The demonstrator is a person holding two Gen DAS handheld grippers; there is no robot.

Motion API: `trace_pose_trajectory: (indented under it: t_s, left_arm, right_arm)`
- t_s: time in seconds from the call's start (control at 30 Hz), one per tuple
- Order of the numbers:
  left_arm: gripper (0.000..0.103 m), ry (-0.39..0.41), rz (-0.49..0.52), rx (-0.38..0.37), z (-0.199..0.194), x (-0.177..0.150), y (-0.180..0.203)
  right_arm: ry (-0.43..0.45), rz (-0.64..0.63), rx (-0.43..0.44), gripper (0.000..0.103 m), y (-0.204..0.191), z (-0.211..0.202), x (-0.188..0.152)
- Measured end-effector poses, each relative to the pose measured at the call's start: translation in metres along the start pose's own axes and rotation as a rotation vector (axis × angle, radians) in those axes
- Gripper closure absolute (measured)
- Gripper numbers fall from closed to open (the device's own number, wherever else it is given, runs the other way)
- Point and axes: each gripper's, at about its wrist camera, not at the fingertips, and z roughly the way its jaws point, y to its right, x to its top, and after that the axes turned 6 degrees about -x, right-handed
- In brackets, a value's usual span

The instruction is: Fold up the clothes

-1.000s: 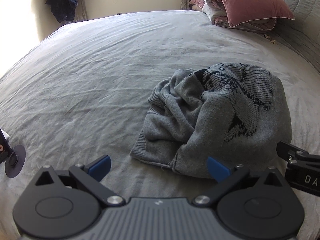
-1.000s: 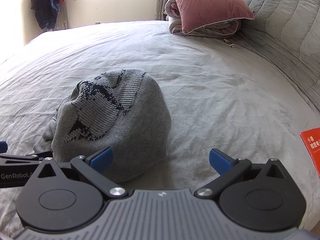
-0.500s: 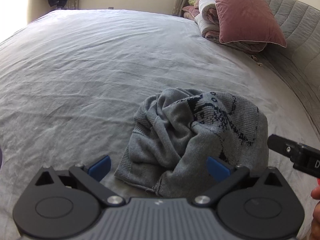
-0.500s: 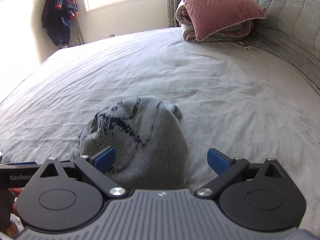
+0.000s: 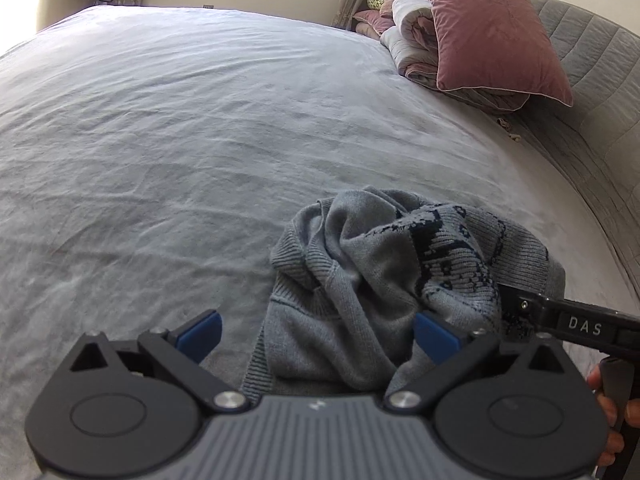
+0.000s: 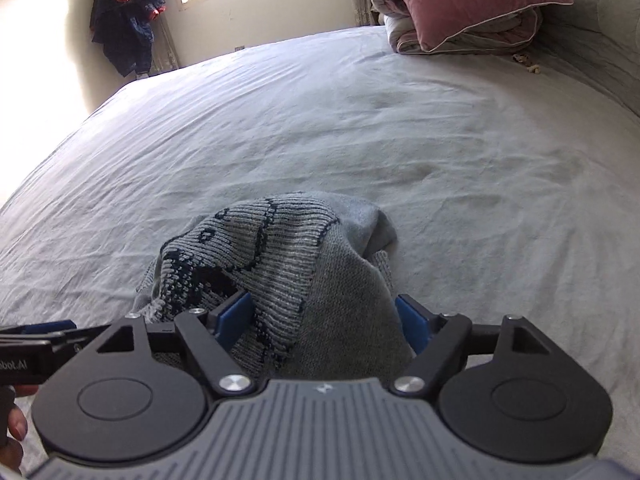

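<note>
A crumpled grey knitted sweater with a dark pattern lies in a heap on the grey bed sheet. My left gripper is open over the heap's near left edge, its right fingertip against the fabric and its left one over bare sheet. In the right wrist view the sweater bulges up between the blue pads of my right gripper, whose jaws are closing around the bulk. Each gripper shows at the edge of the other's view: the right one's black finger, the left one's finger.
A pink pillow rests on a folded duvet at the far right, against the quilted grey headboard. A dark garment hangs by the window. Wrinkled sheet stretches beyond the sweater. A person's fingers hold the right gripper's handle.
Both grippers have come forward and down onto the sweater. The right gripper's jaws have narrowed and now flank the heap. The left gripper's jaws stay wide.
</note>
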Motion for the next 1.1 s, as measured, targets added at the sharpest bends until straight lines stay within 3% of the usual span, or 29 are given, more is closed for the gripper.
trace_pose_trajectory:
  t_s: [0.3, 0.57, 0.63, 0.73, 0.87, 1.1]
  left_arm:
    - [0.000, -0.081, -0.004, 0.026, 0.027, -0.006, -0.020]
    - [0.001, -0.071, -0.011, 0.028, 0.027, -0.011, -0.022]
    - [0.004, -0.057, -0.042, 0.012, 0.022, -0.010, -0.025]
    - [0.010, -0.038, -0.085, -0.033, 0.014, -0.010, -0.029]
    - [0.011, -0.023, -0.111, -0.067, 0.008, -0.011, -0.031]
    - [0.017, -0.018, -0.121, -0.057, 0.007, -0.011, -0.032]
  right_arm:
    - [-0.052, 0.029, 0.085, 0.026, 0.006, 0.020, -0.001]
    - [-0.023, 0.030, 0.120, 0.074, 0.002, 0.006, -0.001]
    - [-0.017, 0.027, 0.131, 0.078, 0.002, 0.000, -0.001]
    - [-0.017, 0.027, 0.146, 0.081, 0.003, -0.007, -0.002]
    - [-0.043, 0.041, 0.187, 0.082, 0.007, -0.020, -0.006]
    - [-0.084, 0.025, 0.235, 0.083, 0.019, -0.049, -0.024]
